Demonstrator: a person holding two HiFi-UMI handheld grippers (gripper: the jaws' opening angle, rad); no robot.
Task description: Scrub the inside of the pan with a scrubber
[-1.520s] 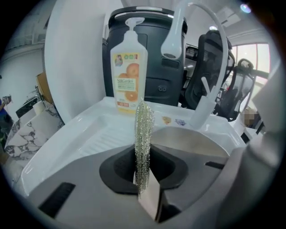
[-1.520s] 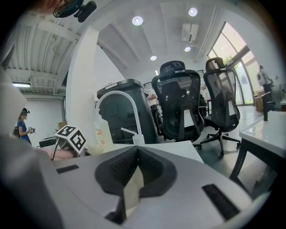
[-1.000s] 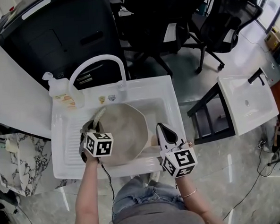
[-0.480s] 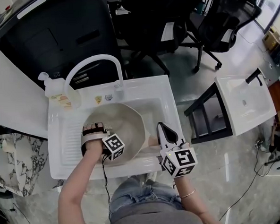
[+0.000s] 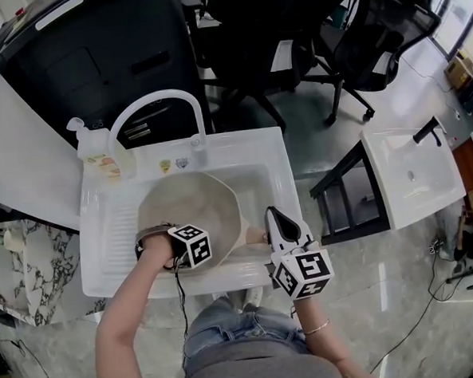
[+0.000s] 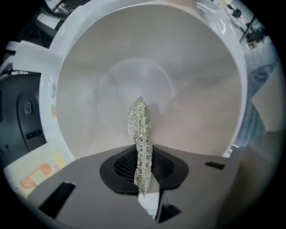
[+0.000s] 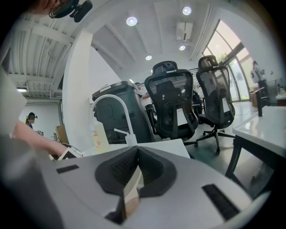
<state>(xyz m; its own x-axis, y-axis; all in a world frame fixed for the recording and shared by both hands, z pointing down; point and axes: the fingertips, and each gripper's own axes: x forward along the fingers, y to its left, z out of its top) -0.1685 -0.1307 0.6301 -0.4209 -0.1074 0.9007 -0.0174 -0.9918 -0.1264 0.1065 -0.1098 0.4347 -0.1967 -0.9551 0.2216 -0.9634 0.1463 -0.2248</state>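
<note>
left gripper view: left gripper [image 6: 143, 174] pinches the silver scrubber [image 6: 140, 129] inside the pan [image 6: 196, 98]; right gripper [image 7: 132, 190] is clamped on the pan handle [image 5: 256, 237].

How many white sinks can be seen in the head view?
2. One sink, in the middle, holds the pan; the other sink stands apart at the right, with a black tap. None seems hidden.

Left gripper [image 6: 142, 175] pitched steeply down, jaws closed on the scrubber [image 6: 140, 129]. Left forearm [image 5: 122, 309] bare, reaching forward, hand [image 5: 155, 240] turned inward. Right gripper [image 5: 272, 217] about level, pointing ahead, jaws clamped on the pan handle [image 7: 132, 190]. Right wrist [image 5: 315, 325] close to the body.
</note>
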